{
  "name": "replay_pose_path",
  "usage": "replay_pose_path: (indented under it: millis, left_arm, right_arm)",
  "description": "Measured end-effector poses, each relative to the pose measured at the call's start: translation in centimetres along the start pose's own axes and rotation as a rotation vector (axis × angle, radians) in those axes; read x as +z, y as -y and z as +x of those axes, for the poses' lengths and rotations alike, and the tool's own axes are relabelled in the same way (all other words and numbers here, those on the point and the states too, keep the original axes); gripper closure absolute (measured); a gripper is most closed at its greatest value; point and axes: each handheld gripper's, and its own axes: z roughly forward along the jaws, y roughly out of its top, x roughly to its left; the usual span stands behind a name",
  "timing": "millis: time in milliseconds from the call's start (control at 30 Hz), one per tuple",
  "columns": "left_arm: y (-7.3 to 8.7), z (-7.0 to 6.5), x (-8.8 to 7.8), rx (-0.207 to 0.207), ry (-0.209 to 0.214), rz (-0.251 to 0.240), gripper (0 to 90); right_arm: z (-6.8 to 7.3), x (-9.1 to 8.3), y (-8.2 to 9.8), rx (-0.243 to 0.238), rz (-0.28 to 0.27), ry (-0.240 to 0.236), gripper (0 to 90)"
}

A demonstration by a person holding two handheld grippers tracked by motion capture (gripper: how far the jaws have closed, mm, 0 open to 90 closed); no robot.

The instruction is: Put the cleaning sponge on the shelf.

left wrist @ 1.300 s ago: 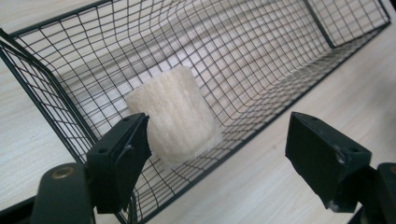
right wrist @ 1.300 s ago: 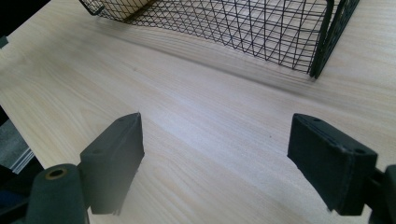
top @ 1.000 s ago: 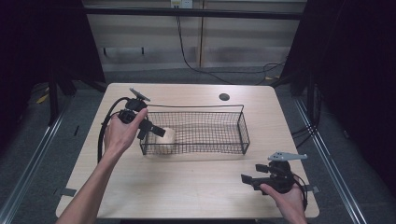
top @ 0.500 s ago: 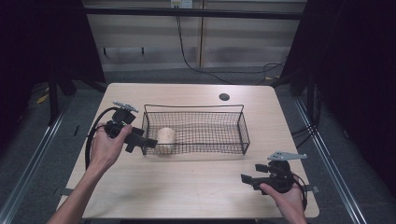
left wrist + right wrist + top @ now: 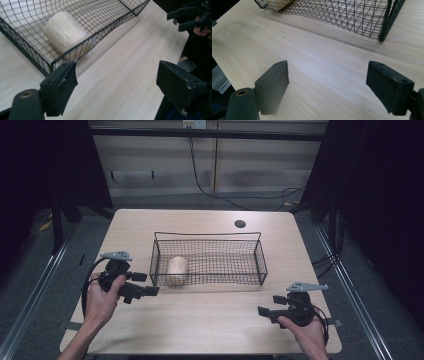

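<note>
- Pale wooden worktop point(image 5: 210, 320) carries a black wire basket point(image 5: 260, 255); a cream roll point(image 5: 177, 269) lies at its left end, long axis running front to back.
- Left tool point(image 5: 145, 290), jaws just opened wide and empty, sits outside the basket's near-left corner.
- Right tool point(image 5: 264, 312) hangs wide, empty, well apart.

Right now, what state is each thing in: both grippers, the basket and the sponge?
Left gripper: open, empty, jaws just opened, beside the basket.
Right gripper: open, empty, over the table.
Wire basket: upright on the table.
Sponge: lying inside the basket's left end.
</note>
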Motion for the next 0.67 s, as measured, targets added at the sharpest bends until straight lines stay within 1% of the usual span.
replay_pose_path:
  millis: [67, 100, 167, 200, 233, 267, 333, 367, 400, 467, 500, 533, 567, 633, 667]
  left_arm:
    - [0.9, 0.0, -0.4, -0.009, -0.012, -0.009, 16.3]
    - [1.5, 0.0, -0.5, -0.010, -0.009, -0.014, 16.2]
    - [2.7, 0.0, -0.8, -0.019, -0.023, -0.028, 16.2]
    - [3.1, 0.1, -0.8, -0.019, -0.024, -0.021, 16.2]
    - [3.4, 0.1, -0.8, -0.019, -0.035, -0.020, 16.3]
    - [3.7, 0.1, -0.9, -0.017, -0.047, -0.033, 16.3]
    - [4.5, 0.0, -0.9, -0.020, -0.038, -0.039, 16.2]
    - [4.8, 0.0, -0.8, -0.027, -0.036, -0.032, 16.2]
    - [5.1, 0.0, -0.8, -0.029, -0.042, -0.031, 16.2]
    - [6.0, 0.0, -0.7, -0.035, -0.061, -0.057, 16.2]
    - [6.3, 0.0, -0.7, -0.048, -0.057, -0.071, 16.2]
    - [6.6, -0.1, -0.6, -0.045, -0.056, -0.073, 16.2]
    - [6.9, -0.1, -0.5, -0.034, -0.064, -0.053, 16.2]
    - [7.4, -0.3, -0.5, -0.026, -0.080, -0.064, 16.2]
    - [7.5, -0.3, -0.4, -0.017, -0.105, -0.045, 16.2]
  right_arm:
    - [0.0, 0.0, 0.0, -0.004, -0.003, -0.001, 18.0]
    - [0.0, 0.0, 0.0, -0.004, -0.003, 0.001, 18.0]
    - [0.0, 0.0, 0.0, -0.004, -0.003, 0.001, 18.0]
    - [0.0, 0.0, 0.0, -0.003, -0.005, 0.002, 18.0]
    - [0.0, 0.1, 0.0, -0.004, -0.004, 0.003, 17.9]
    - [0.0, 0.1, 0.0, -0.004, -0.004, 0.003, 17.9]
    - [0.1, 0.0, 0.0, -0.005, -0.006, 0.007, 18.4]
    - [0.1, 0.0, 0.0, -0.006, -0.007, 0.011, 18.5]
    - [0.1, 0.0, 0.0, -0.005, -0.005, 0.014, 18.5]
    - [-0.1, 0.0, 0.0, -0.002, -0.004, 0.018, 18.5]
    - [-0.1, 0.0, 0.0, -0.001, -0.007, 0.027, 18.5]
    - [-0.1, 0.0, 0.0, -0.003, -0.008, 0.030, 18.5]
    - [-0.1, 0.0, 0.0, -0.003, -0.010, 0.029, 18.5]
    - [-0.1, 0.0, 0.1, -0.004, -0.017, 0.042, 18.8]
    - [-0.3, 0.2, 0.1, -0.023, -0.003, 0.070, 25.8]
